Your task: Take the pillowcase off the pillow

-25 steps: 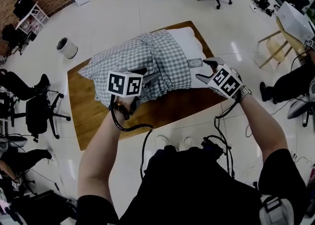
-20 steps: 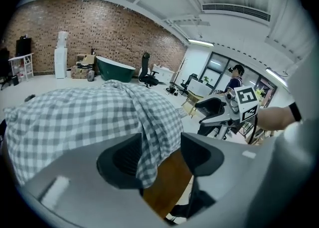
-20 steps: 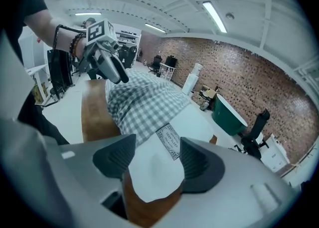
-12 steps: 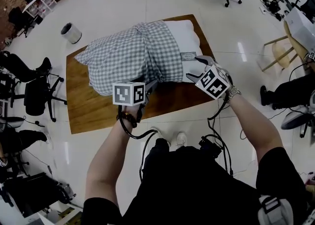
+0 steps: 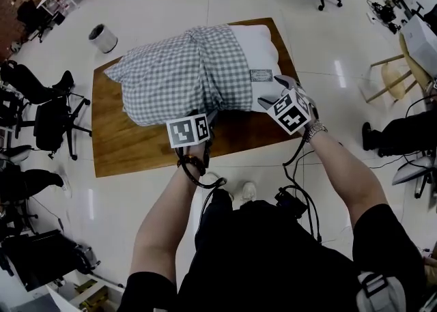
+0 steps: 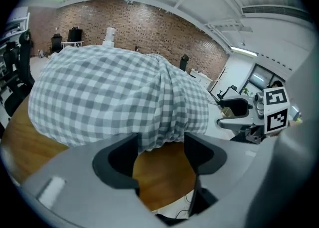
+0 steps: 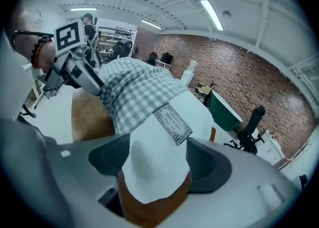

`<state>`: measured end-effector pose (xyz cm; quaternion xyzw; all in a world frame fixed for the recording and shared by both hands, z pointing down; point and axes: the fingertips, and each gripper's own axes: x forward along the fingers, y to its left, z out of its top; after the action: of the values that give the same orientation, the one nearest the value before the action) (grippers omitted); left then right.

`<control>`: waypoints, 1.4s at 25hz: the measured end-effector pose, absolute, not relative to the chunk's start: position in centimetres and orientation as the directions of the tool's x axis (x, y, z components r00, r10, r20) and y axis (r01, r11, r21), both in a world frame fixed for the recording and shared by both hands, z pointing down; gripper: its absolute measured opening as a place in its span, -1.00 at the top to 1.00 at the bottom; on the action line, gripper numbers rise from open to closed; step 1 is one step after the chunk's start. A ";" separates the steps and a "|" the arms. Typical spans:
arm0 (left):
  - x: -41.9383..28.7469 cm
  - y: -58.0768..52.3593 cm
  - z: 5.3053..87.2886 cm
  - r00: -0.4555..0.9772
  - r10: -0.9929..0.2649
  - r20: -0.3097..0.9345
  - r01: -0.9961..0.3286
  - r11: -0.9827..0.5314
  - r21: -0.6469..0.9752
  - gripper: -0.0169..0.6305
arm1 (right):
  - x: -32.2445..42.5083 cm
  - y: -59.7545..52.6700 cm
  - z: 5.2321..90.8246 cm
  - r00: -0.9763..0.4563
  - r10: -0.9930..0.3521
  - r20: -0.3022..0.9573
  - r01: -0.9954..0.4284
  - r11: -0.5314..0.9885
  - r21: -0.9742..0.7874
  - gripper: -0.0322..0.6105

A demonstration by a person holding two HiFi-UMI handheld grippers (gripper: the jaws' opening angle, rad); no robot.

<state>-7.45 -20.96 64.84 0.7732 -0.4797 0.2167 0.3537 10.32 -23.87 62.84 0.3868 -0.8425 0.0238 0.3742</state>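
Left gripper (image 6: 160,144): jaws spread, just been opening; gathered hem of grey-and-white checked cotton pillowcase (image 6: 114,97) sits at jaw tips, pads not pressing it. Right gripper (image 7: 157,154): jaws wide apart, just been opening; bare corner of white fabric pillow (image 7: 164,137) lies between them, unpinched. Pillowcase covers most of pillow, end near right gripper exposed. Pillow rests on brown wooden tabletop (image 5: 123,150). Rectangular sewn label (image 7: 172,123), ornate border, reads "DEEP SLEEP".
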 end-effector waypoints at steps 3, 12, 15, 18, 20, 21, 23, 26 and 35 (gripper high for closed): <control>-6.9 -22.0 65.7 0.413 -0.612 0.675 -0.909 -0.226 0.351 0.03 | 11.0 -24.6 63.8 -0.405 -0.634 0.659 -0.679 0.691 0.249 -0.23; -8.2 -23.3 68.5 0.346 -0.623 0.702 -0.934 -0.156 0.322 0.18 | 9.6 -25.2 65.9 -0.378 -0.645 0.665 -0.706 0.665 0.244 -0.21; -9.5 -23.6 68.9 0.297 -0.629 0.718 -0.951 -0.127 0.282 0.67 | 10.0 -25.7 65.8 -0.363 -0.661 0.656 -0.713 0.651 0.261 0.07; -10.2 -23.8 68.8 0.286 -0.648 0.706 -0.953 -0.114 0.281 0.92 | 10.9 -26.2 65.6 -0.355 -0.678 0.643 -0.709 0.644 0.287 0.39; -10.6 -23.8 68.6 0.277 -0.663 0.695 -0.954 -0.105 0.280 0.93 | 11.7 -26.4 65.4 -0.349 -0.688 0.636 -0.702 0.642 0.309 0.58; -11.1 -23.8 68.4 0.269 -0.672 0.690 -0.955 -0.095 0.280 0.93 | 11.9 -26.4 65.3 -0.345 -0.695 0.631 -0.699 0.639 0.322 0.66; -12.7 -23.8 68.0 0.253 -0.690 0.678 -0.957 -0.073 0.282 0.93 | 12.1 -26.4 64.9 -0.341 -0.711 0.615 -0.693 0.632 0.347 0.76; -15.4 -23.6 67.5 0.224 -0.713 0.664 -0.959 -0.039 0.282 0.93 | 12.4 -26.2 64.1 -0.339 -0.734 0.589 -0.682 0.623 0.383 0.79; -22.3 -22.4 65.4 0.134 -0.756 0.641 -0.953 0.079 0.293 0.93 | 15.6 -26.0 61.7 -0.314 -0.772 0.552 -0.689 0.585 0.427 0.81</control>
<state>-22.27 -22.39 65.38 0.6643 -0.6430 0.1389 0.3549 15.64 -25.97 61.65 0.4519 -0.8085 -0.0559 0.3728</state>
